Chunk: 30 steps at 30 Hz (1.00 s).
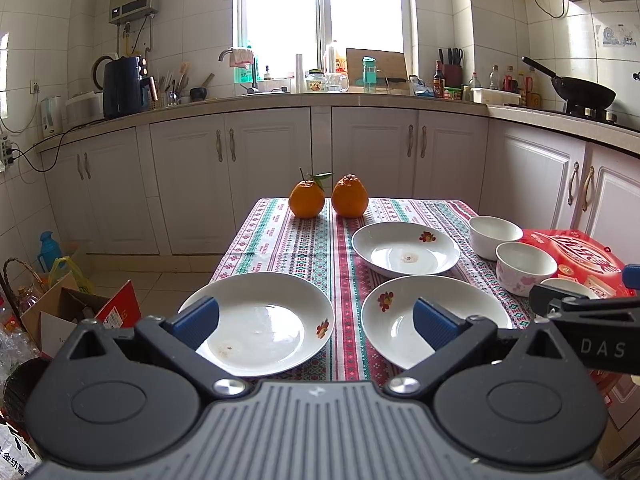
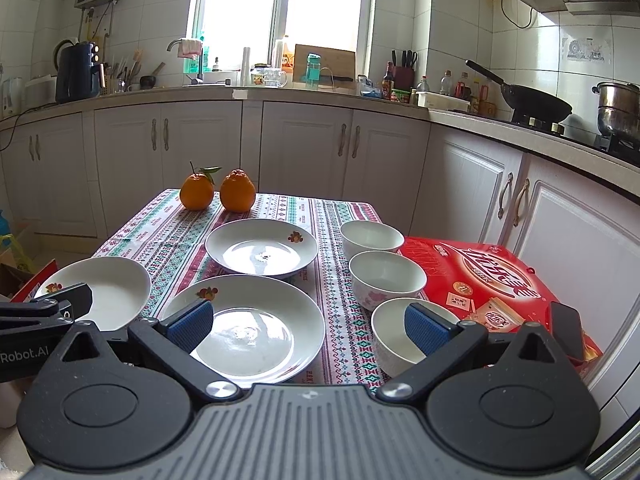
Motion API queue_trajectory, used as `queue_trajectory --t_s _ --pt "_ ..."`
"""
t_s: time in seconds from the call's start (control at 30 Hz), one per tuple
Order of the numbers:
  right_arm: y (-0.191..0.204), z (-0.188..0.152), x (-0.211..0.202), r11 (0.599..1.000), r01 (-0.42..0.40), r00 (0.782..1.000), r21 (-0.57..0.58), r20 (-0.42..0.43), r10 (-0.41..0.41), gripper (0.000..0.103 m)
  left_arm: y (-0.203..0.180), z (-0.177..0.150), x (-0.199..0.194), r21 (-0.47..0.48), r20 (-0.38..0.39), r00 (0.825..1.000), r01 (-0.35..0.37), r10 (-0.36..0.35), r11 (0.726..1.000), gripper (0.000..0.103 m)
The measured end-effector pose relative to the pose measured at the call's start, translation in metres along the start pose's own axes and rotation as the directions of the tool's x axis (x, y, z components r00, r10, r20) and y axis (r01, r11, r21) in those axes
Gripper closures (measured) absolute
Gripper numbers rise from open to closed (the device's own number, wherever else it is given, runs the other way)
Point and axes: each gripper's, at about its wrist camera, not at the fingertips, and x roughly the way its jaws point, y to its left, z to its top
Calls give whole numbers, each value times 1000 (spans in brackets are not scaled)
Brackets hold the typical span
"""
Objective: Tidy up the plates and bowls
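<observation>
With both the left gripper [image 1: 316,320] and right gripper [image 2: 308,326] wide open and empty, best to pinch the nearest white ceramic plate [image 2: 256,328] by its rim, lifting level.

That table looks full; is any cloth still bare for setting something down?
Yes: the left strip of tablecloth, between the oranges and the near-left plate. The right side is crowded: two plates beside three bowls, hard against the red box.

Three white plates [image 2: 260,328], three bowls [image 2: 386,276], two oranges [image 2: 237,191] — one red box [image 2: 492,276], one phone [image 2: 567,332]
</observation>
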Motion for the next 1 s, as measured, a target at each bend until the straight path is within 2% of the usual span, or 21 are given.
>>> queue_trajectory --t_s 1.0 --pt "-1 -1 -1 1000 13 1000 -3 1 -13 0 3 -1 0 -6 0 1000 23 -23 1000 1"
